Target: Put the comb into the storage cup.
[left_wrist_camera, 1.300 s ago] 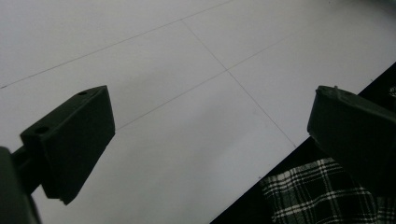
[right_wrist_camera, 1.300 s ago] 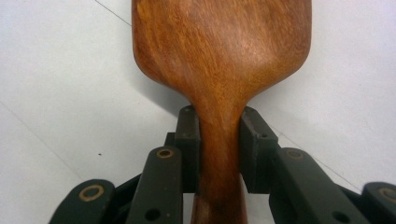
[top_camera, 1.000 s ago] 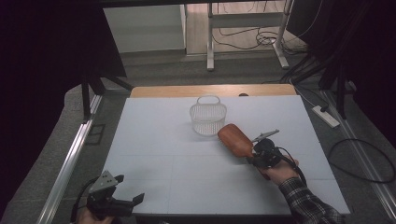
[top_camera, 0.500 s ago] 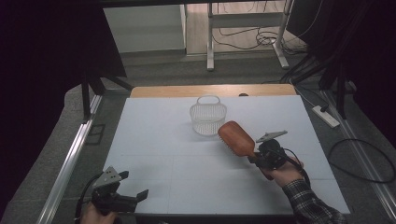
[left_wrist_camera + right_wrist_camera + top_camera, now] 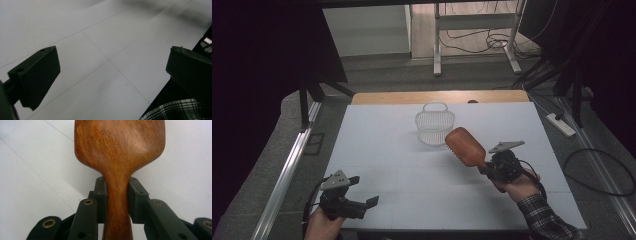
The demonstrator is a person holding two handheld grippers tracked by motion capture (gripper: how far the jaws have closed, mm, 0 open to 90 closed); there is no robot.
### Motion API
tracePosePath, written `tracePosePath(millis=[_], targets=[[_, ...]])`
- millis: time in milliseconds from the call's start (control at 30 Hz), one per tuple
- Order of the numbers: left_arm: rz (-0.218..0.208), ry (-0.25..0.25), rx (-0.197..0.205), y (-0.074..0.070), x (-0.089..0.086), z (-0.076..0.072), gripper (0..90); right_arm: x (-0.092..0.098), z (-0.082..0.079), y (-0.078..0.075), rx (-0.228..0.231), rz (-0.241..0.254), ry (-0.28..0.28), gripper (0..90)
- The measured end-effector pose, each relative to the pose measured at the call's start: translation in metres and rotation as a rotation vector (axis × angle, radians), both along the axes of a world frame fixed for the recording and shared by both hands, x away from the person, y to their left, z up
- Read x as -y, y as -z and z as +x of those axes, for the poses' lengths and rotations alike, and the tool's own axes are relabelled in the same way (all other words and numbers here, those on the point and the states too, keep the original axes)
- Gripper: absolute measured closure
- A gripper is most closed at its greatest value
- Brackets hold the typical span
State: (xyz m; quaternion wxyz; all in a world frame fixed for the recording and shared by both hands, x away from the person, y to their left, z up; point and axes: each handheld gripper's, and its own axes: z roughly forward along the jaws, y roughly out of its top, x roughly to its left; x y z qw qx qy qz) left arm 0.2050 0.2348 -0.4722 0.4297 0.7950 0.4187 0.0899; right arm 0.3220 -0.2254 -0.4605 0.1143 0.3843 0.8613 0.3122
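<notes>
A wooden hairbrush (image 5: 465, 146) with a brown back is held above the white table, its head pointing toward the far left. My right gripper (image 5: 490, 170) is shut on its handle; in the right gripper view the two black pads (image 5: 136, 200) press both sides of the hairbrush handle (image 5: 117, 202) just below the head. A white wire basket (image 5: 434, 124) stands upright on the table just beyond the brush head. My left gripper (image 5: 371, 194) hovers near the table's front left edge, open, with nothing between its jaws; the left gripper view looks down on bare table (image 5: 100, 45).
The white table top (image 5: 392, 150) has a wooden strip (image 5: 437, 96) along its far edge. A power strip (image 5: 562, 124) and cables lie on the floor at the right. A metal rail (image 5: 287, 170) runs along the left side. A plaid sleeve (image 5: 547, 220) comes in at the bottom right.
The right gripper has lifted the hairbrush a little and the head now sits nearer the basket. The left gripper has shifted slightly right along the front edge.
</notes>
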Motion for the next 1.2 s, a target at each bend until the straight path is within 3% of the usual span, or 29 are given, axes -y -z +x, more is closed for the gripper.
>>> tracePosePath(millis=[133, 400, 667, 833, 1067, 1200], targets=[[0.010, -0.002, 0.003, -0.002, 0.005, 0.006, 0.0, 0.001, -0.002, -0.002, 0.000, 0.008, 0.000, 72.0], [-0.055, 0.005, 0.000, -0.008, 0.013, 0.024, 0.0, 0.002, -0.007, -0.007, 0.025, 0.024, -0.007, 72.0], [-0.048, 0.037, 0.002, -0.015, 0.030, 0.042, 0.0, 0.002, -0.012, -0.011, 0.054, 0.043, -0.013, 72.0], [-0.092, 0.053, -0.006, -0.020, 0.038, 0.053, 0.0, 0.002, -0.014, -0.013, 0.060, 0.062, -0.016, 72.0], [-0.106, 0.055, -0.007, -0.026, 0.051, 0.066, 0.0, 0.001, -0.017, -0.016, 0.075, 0.086, -0.019, 72.0], [-0.147, 0.076, -0.015, -0.029, 0.057, 0.077, 0.0, 0.000, -0.018, -0.018, 0.085, 0.103, -0.026, 72.0]])
